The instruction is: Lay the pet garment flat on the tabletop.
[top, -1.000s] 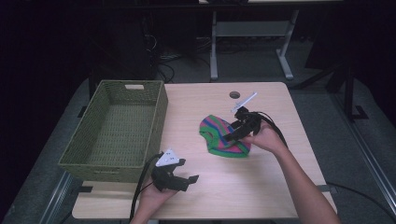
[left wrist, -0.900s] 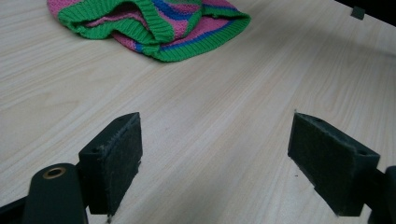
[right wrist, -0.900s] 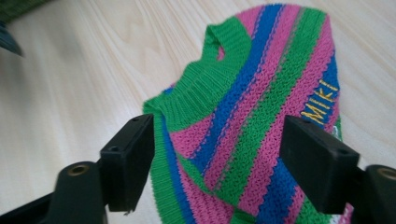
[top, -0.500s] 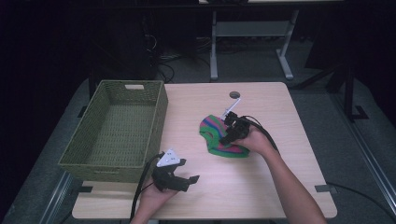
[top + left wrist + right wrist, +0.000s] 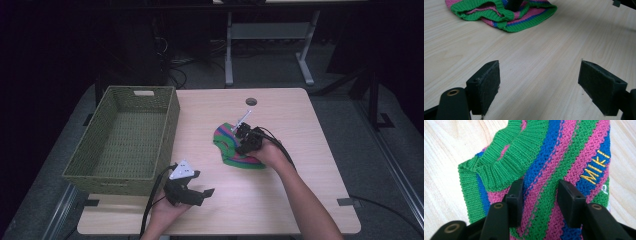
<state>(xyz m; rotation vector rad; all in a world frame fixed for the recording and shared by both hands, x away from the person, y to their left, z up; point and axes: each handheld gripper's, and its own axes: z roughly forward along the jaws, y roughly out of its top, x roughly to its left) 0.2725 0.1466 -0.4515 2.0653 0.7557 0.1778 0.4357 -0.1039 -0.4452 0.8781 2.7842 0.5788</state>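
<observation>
My right gripper (image 5: pixel 539 195), jaws just closing, is straddling the striped knit (image 5: pixel 564 150) mid-table (image 5: pixel 310 165); my left gripper (image 5: pixel 539 85) is hovering spread beside the basket (image 5: pixel 125 140).

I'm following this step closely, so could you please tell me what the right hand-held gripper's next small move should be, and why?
Probably finish closing. The right hand-held gripper sits down on the striped knitted garment, its jaws have just been closing, and a ridge of fabric lies between them with a gap left. Pinching first would allow a lift toward the green basket.
</observation>
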